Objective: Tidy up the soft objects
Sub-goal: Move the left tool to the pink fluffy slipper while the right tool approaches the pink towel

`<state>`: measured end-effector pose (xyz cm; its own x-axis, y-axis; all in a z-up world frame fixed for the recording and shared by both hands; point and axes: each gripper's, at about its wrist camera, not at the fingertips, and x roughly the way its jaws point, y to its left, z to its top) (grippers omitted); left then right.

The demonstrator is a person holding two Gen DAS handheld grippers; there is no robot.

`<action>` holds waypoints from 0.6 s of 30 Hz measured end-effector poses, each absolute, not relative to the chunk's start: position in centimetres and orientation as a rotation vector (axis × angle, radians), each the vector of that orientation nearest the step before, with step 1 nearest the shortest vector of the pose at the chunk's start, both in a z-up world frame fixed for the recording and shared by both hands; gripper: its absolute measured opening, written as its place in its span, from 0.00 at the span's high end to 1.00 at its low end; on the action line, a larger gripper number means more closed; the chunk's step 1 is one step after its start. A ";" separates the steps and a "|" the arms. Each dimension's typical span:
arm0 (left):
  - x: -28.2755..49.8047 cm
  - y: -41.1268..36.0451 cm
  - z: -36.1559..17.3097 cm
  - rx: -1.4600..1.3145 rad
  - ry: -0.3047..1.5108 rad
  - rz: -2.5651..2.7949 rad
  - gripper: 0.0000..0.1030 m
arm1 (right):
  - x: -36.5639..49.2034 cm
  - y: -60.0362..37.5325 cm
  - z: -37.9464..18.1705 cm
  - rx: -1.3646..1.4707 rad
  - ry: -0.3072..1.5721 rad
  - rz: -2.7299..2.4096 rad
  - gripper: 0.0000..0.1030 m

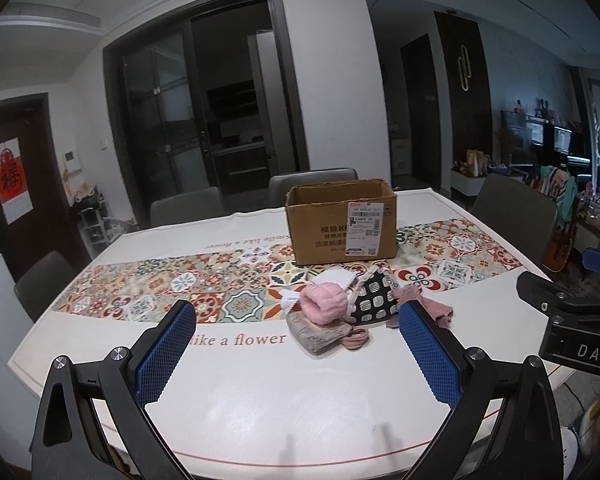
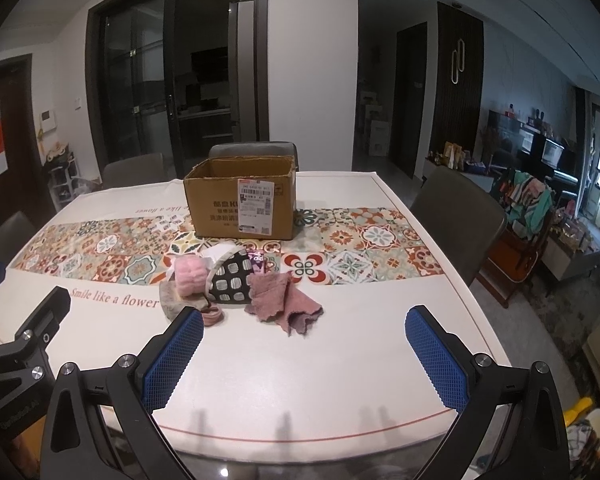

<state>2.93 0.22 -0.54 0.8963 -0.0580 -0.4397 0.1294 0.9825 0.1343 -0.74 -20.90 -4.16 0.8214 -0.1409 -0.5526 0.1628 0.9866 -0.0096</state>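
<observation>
A: From the left wrist view, our left gripper hangs spread wide and empty short of the soft pile, with the open cardboard box just behind, ready to receive it, we judge.

B: From the right wrist view, our right gripper gapes too, holding nothing; the pink cloth lies nearest. The tablecloth is white with a tiled band; chairs surround it in a dim dining room.

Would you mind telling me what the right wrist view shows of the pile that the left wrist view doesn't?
Only the right wrist view shows the mauve crumpled cloth whole; in the left wrist view a blue finger pad covers part of it. Only the left wrist view shows the grey folded fabric unobstructed. Both share the open brown cardboard box, the fluffy pink roll, the black-and-white patterned pouch, and open, empty grippers.
</observation>
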 end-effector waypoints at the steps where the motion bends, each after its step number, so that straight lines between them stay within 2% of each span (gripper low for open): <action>1: 3.3 0.2 -0.6 0.163 0.454 -0.107 0.00 | -0.5 -20.9 -4.2 0.043 0.585 -0.164 0.00; 18: 13.1 0.1 -2.9 0.263 0.502 -0.214 0.01 | 7.8 -20.0 -6.4 0.138 0.689 -0.194 0.00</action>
